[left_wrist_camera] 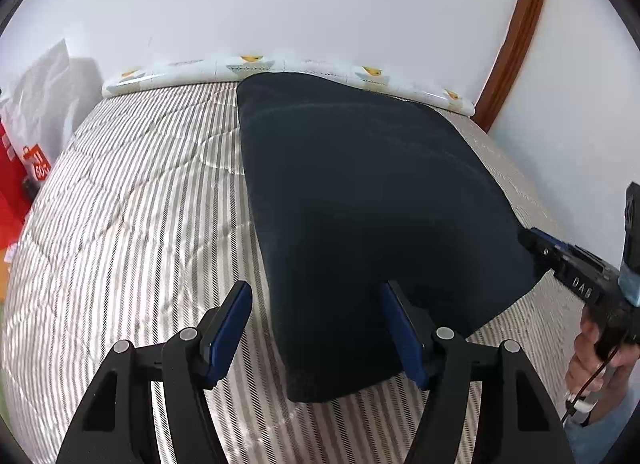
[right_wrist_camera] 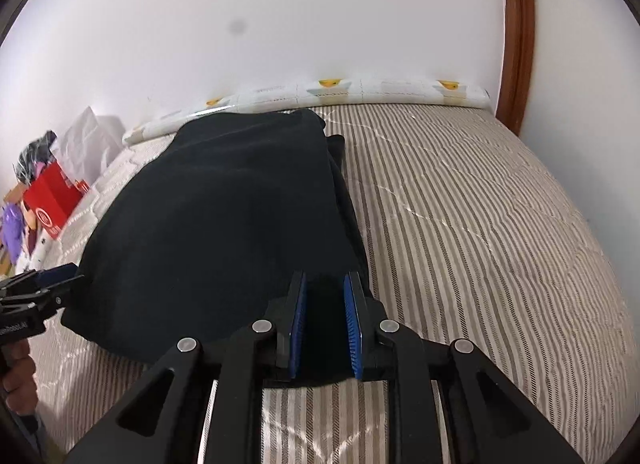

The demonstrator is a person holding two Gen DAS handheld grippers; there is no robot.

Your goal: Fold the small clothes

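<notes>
A dark navy garment (left_wrist_camera: 360,200) lies folded lengthwise on the striped bed (left_wrist_camera: 132,224). My left gripper (left_wrist_camera: 316,324) is open, its jaws straddling the garment's near left corner. The right gripper (left_wrist_camera: 536,244) shows in the left wrist view at the garment's right edge. In the right wrist view the garment (right_wrist_camera: 224,216) stretches away to the left, and my right gripper (right_wrist_camera: 326,304) has its blue pads (right_wrist_camera: 354,328) partly closed around the garment's near edge, with dark cloth between them. The left gripper (right_wrist_camera: 52,276) shows at the garment's left corner.
A white patterned roll (left_wrist_camera: 280,68) lies along the wall at the bed's far edge. A red box (right_wrist_camera: 52,200) and white bags (right_wrist_camera: 88,140) sit off the bed's left side. A wooden door frame (right_wrist_camera: 518,32) stands at the right.
</notes>
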